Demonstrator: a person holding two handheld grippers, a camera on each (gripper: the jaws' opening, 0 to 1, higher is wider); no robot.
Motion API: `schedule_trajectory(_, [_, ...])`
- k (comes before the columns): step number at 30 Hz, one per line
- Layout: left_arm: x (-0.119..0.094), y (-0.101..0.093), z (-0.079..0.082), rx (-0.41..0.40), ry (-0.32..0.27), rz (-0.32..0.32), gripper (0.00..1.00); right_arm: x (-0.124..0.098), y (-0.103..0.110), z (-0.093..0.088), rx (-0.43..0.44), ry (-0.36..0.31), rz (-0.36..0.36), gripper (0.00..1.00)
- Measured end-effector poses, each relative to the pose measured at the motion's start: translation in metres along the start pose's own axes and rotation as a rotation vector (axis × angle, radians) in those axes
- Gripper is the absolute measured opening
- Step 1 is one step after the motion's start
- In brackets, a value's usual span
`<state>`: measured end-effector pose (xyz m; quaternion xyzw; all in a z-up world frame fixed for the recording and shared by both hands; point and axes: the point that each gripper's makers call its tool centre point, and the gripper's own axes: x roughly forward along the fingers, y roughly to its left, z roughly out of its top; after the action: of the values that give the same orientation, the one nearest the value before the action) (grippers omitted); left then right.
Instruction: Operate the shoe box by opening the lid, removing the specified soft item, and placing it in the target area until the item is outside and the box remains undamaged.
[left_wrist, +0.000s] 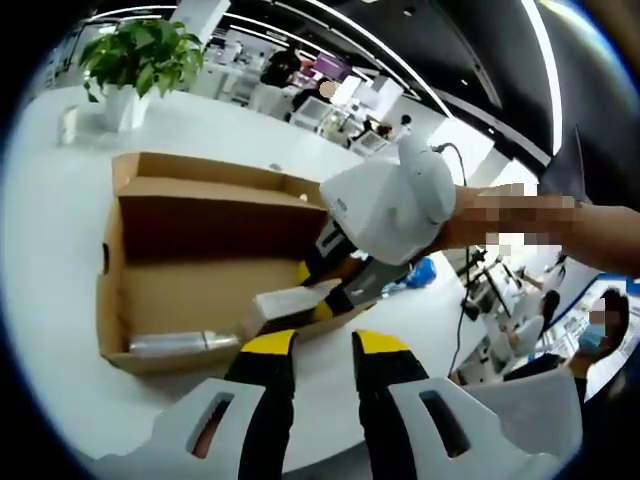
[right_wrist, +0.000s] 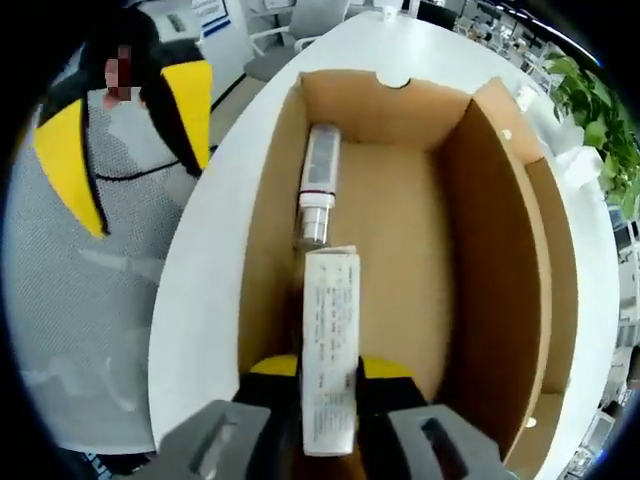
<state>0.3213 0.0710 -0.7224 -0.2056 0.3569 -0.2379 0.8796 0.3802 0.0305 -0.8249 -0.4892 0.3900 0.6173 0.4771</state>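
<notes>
Open brown cardboard shoe box (left_wrist: 190, 290) on a white round tabletop (left_wrist: 60, 240), lid folded back toward the far edge where a potted green plant (left_wrist: 140, 55) stands. Inside, along one long wall, a silvery cylindrical tube (right_wrist: 318, 190) lying flat, and end to end with it a flat white packet printed with small text (right_wrist: 330, 350), apparently the soft item of the task, though softness cannot be confirmed. In the right gripper view, right gripper (right_wrist: 330, 375) reaching down into the box, yellow-tipped black jaws closed narrowly on the packet's near end, packet rising between them and just touching or nearly touching the tube's cap. In the left gripper view, left gripper (left_wrist: 325, 345) held above the tabletop's near edge outside the box, jaws parted with a clear gap and nothing between them; beyond it, the right gripper's white housing dipping over the box's near wall. Step in hand, by judgement: lifting the packet out; placement still to come. Risks: a grip on the end alone may let the packet sag and slip free on the way up; a slanted lift may drag the packet or jaws against the near cardboard wall, creasing it or shifting the unbraced box; contact with the tube may roll it along the wall.
</notes>
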Motion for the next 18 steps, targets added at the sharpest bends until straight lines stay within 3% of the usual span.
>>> schedule_trajectory(6, [0.002, -0.001, -0.002, -0.007, 0.011, -0.005, 0.21, 0.0, -0.002, 0.0, 0.01, -0.018, -0.023, 0.17])
schedule_trajectory(9, [0.003, -0.001, -0.003, -0.004, 0.016, -0.007, 0.21, -0.001, -0.003, 0.001, 0.079, -0.055, -0.025, 0.16])
schedule_trajectory(18, [0.002, 0.002, -0.004, -0.017, 0.018, 0.0, 0.2, -0.01, -0.004, 0.008, 0.139, -0.12, -0.024, 0.16])
